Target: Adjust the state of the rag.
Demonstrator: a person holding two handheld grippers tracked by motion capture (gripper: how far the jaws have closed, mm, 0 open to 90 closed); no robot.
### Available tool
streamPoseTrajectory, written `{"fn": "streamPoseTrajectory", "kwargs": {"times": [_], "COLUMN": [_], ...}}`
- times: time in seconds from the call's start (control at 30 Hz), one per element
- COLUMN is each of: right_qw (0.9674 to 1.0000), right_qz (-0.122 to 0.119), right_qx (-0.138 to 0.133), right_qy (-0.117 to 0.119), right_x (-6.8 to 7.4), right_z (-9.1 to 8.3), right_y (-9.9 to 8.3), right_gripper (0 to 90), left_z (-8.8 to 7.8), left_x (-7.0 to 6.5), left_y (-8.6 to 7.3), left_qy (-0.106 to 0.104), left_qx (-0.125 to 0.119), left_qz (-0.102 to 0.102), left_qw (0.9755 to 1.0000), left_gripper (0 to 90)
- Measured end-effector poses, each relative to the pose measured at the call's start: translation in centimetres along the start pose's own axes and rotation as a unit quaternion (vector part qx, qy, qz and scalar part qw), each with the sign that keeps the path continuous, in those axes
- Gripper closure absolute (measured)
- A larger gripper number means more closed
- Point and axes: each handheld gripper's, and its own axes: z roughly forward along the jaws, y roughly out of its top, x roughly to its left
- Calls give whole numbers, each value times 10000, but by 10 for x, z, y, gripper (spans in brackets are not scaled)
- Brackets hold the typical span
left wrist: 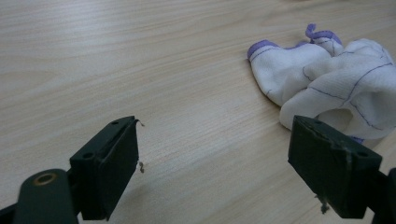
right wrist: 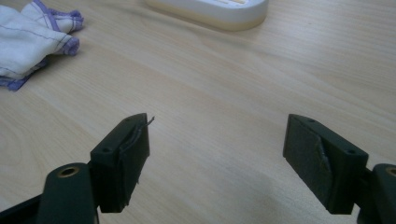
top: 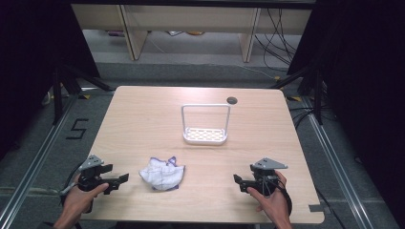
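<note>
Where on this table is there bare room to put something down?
Most of the table is bare: the whole left side, the strip between the cloth and the right tool, and the right edge beside the white rack. Nowhere is crowded.

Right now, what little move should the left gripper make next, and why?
Probably ease the left gripper toward the crumpled white cloth with purple edging. Its jaws stand open and empty, and the cloth lies just beyond them on the wooden table, untouched.
</note>
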Motion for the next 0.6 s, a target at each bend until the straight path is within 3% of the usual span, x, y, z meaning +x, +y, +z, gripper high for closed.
{"fn": "streamPoseTrajectory", "kwargs": {"times": [0.17,0.2,0.23,0.27,0.3,0.33,0.53,0.6], "right_qw": [10000,10000,10000,9999,9999,9999,9997,9996], "right_qz": [-63,-63,34,-124,-140,-149,-211,-258], "right_qx": [27,27,45,-9,-1,-33,-63,-57], "right_qy": [3,3,-37,-2,-2,39,72,83], "right_x": [3,3,6,4,4,5,8,8], "right_z": [0,0,-1,0,0,0,1,2], "right_y": [2,2,2,3,4,5,10,12], "right_gripper": [254,254,255,259,262,265,295,298], "left_z": [0,-2,-3,-2,-3,-1,-6,-6], "left_x": [0,2,2,1,1,-1,-8,-14], "left_y": [1,2,3,3,5,6,23,31], "left_qy": [14,11,-9,-17,-19,-60,-219,-313], "left_qx": [-59,113,159,25,81,-91,-202,-245], "left_qz": [9,173,180,69,152,29,137,264], "left_qw": [10000,9998,9997,10000,9999,9999,9995,9989], "left_gripper": [168,168,172,177,180,184,216,231]}}
